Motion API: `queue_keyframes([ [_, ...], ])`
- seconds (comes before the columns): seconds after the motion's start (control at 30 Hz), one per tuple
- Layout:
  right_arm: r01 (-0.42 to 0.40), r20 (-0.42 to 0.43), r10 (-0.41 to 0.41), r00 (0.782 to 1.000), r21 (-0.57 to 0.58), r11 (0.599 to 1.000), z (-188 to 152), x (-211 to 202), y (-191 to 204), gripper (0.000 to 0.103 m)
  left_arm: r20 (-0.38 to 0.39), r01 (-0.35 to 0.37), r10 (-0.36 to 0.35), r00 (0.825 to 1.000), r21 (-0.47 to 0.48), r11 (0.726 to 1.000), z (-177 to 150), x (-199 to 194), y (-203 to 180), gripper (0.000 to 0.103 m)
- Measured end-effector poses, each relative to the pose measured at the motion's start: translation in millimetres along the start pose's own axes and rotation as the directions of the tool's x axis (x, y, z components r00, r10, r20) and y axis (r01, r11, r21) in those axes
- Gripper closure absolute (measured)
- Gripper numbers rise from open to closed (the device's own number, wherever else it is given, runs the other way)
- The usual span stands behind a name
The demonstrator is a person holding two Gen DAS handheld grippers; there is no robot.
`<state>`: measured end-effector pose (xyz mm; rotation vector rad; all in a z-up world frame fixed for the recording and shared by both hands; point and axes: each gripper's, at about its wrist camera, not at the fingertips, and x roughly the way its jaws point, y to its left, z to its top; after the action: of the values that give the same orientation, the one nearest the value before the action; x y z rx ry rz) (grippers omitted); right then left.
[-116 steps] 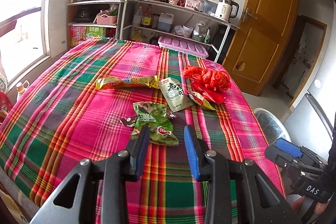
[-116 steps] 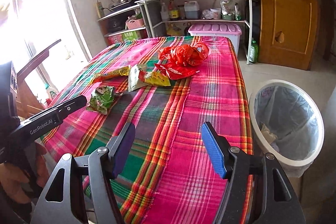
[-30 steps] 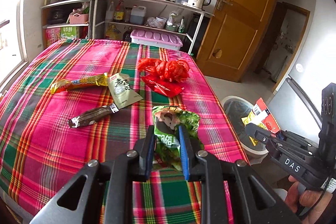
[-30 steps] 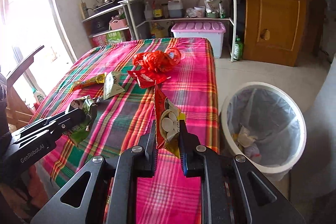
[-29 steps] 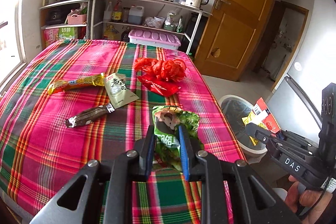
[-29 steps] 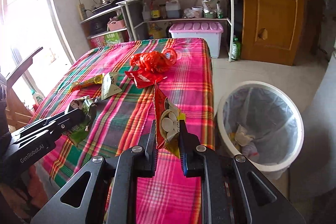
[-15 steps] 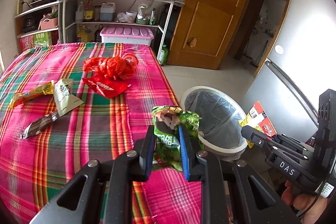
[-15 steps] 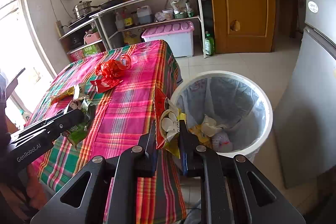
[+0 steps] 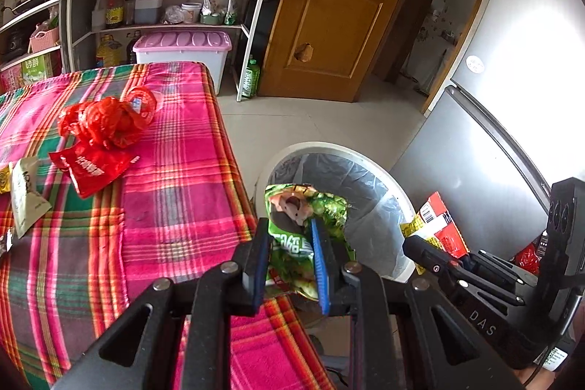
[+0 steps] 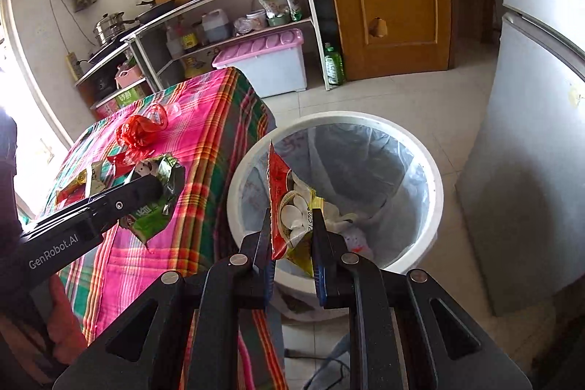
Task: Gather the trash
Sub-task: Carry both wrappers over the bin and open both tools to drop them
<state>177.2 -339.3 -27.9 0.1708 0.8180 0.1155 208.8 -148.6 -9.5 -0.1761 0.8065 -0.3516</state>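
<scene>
My left gripper [image 9: 289,233] is shut on a crumpled green snack wrapper [image 9: 299,225], held at the table's right edge beside the white trash bin [image 9: 321,148]. The wrapper also shows in the right wrist view [image 10: 157,203]. My right gripper [image 10: 290,225] is shut on a red and yellow snack wrapper [image 10: 289,207], held over the near rim of the bin [image 10: 431,170]; this wrapper also shows in the left wrist view [image 9: 437,225]. The bin has a clear liner and some trash at its bottom.
On the plaid tablecloth [image 9: 175,170] lie a red plastic bag [image 9: 106,123], a red packet [image 9: 91,167] and a pale packet [image 9: 25,196]. A pink-lidded storage box [image 9: 182,50], a shelf rack, a wooden door [image 9: 329,6] and a grey fridge [image 10: 530,134] stand around.
Both grippers have swung right from the table towards the bin, each still holding its wrapper. The right gripper's wrapper now hangs over the bin's near rim.
</scene>
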Motion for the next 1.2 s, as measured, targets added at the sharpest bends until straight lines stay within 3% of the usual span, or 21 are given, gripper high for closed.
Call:
queue_keyframes([
  [0.53, 0.074, -0.050, -0.071, 0.996, 0.050, 0.996, 15.3, 46.9, -48.3, 0.084, -0.088, 0.040, -0.040, 0.995, -0.002, 0.999, 17.4, 83.4, -26.9, 0.075],
  [0.7, 0.089, -0.057, -0.085, 0.995, 0.058, 0.994, 12.2, 51.9, -54.8, 0.073, -0.130, 0.055, -0.060, 0.990, -0.042, 0.998, 16.1, 95.9, -23.0, 0.069],
  [0.97, 0.079, -0.038, -0.077, 0.996, 0.060, 0.995, 10.8, 42.7, -49.7, 0.069, -0.100, 0.068, -0.071, 0.992, -0.032, 0.997, 15.3, 81.8, -21.5, 0.067],
  [1.2, 0.045, 0.005, -0.046, 0.999, 0.035, 0.998, 10.1, 13.9, -20.6, 0.069, -0.033, 0.059, -0.059, 0.998, -0.023, 0.998, 10.6, 35.5, -8.5, 0.067],
])
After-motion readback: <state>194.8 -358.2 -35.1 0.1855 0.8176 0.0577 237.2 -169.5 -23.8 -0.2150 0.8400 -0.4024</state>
